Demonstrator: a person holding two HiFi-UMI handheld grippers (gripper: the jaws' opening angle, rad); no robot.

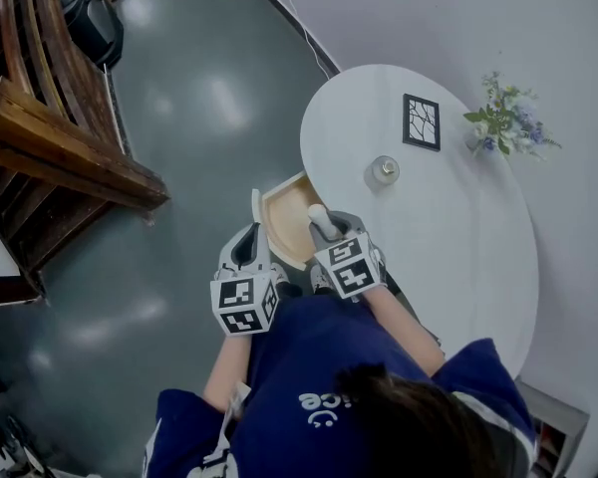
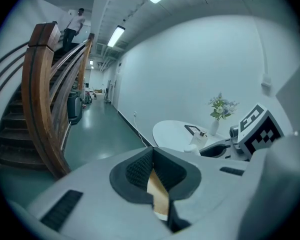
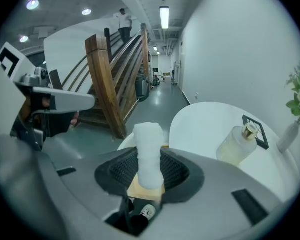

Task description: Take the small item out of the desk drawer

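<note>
The desk drawer [image 1: 282, 210] stands pulled out from the left edge of the white oval desk [image 1: 468, 247], showing its pale wooden inside. My right gripper [image 1: 324, 233] [image 3: 149, 178] is over the drawer and shut on the small white roll-shaped item [image 1: 319, 214] [image 3: 149, 151], which sticks up out of its jaws. That white item [image 2: 193, 148] also shows in the left gripper view. My left gripper [image 1: 251, 235] [image 2: 153, 170] hovers by the drawer's white front panel [image 1: 256, 205]. Its pads meet at the tips with nothing held, and only drawer wood shows below them.
On the desk stand a small glass bottle [image 1: 384, 170] [image 3: 236, 144], a dark picture frame [image 1: 422, 121] and a vase of flowers [image 1: 504, 119]. A wooden staircase [image 1: 60, 137] rises at the left across the grey floor. A white wall runs behind the desk.
</note>
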